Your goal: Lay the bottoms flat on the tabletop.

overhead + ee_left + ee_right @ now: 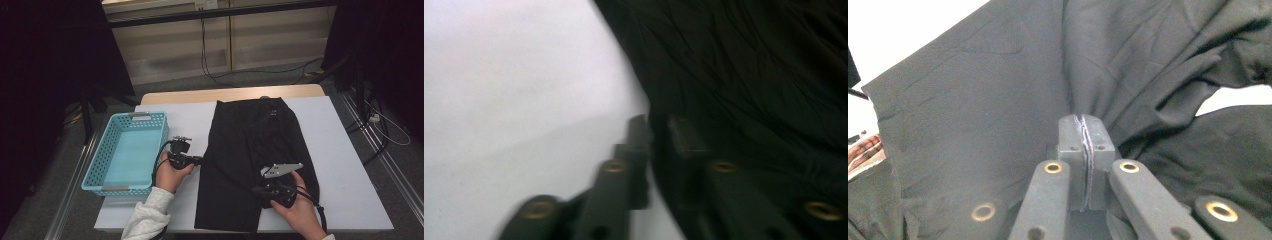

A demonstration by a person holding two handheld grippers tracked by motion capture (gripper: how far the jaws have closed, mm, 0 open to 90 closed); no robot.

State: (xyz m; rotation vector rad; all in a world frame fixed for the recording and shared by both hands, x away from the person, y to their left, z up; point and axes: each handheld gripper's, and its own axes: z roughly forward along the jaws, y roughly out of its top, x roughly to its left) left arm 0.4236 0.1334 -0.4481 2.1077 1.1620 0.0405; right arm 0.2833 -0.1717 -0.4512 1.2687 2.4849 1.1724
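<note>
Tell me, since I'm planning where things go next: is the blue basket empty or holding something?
Empty. In the high view the blue basket shows a bare turquoise floor, and the black garment lies spread on the table beside it.

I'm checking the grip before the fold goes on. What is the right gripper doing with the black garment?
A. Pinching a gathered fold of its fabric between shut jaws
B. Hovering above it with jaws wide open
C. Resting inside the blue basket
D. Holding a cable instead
A: in the right gripper view the right gripper has its jaws pressed together on a bunched fold of the black garment, which radiates creases from the pinch.
</note>
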